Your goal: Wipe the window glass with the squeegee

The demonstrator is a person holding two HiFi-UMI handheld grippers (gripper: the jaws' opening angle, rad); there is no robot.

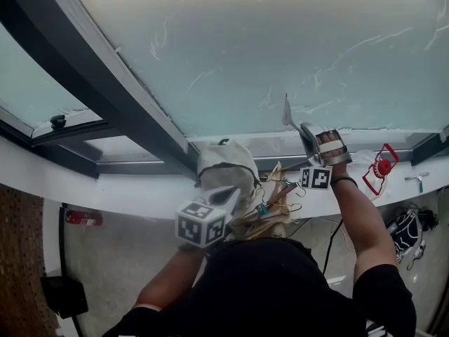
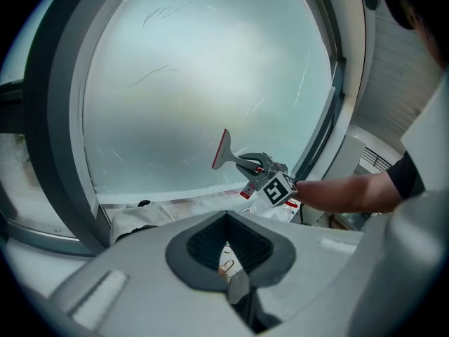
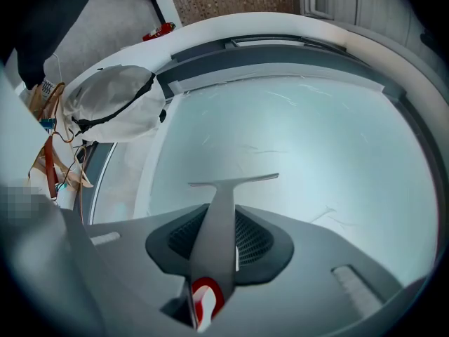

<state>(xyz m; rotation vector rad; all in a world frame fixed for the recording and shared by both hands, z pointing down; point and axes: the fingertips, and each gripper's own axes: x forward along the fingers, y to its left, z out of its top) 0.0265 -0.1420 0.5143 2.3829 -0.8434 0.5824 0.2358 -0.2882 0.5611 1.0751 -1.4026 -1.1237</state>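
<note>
Presently the right gripper is clamping the grey T-shaped squeegee, blade at the pale window glass just ahead, probably risking twisting and streaking, while the left gripper is idling closed, empty.

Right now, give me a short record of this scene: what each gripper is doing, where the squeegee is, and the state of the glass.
right gripper: shut on the squeegee handle
left gripper: shut, nothing between its jaws, held below the sill
squeegee: blade raised at the pane's lower part; contact with the glass unclear
window glass: hazy, with thin streaks
</note>
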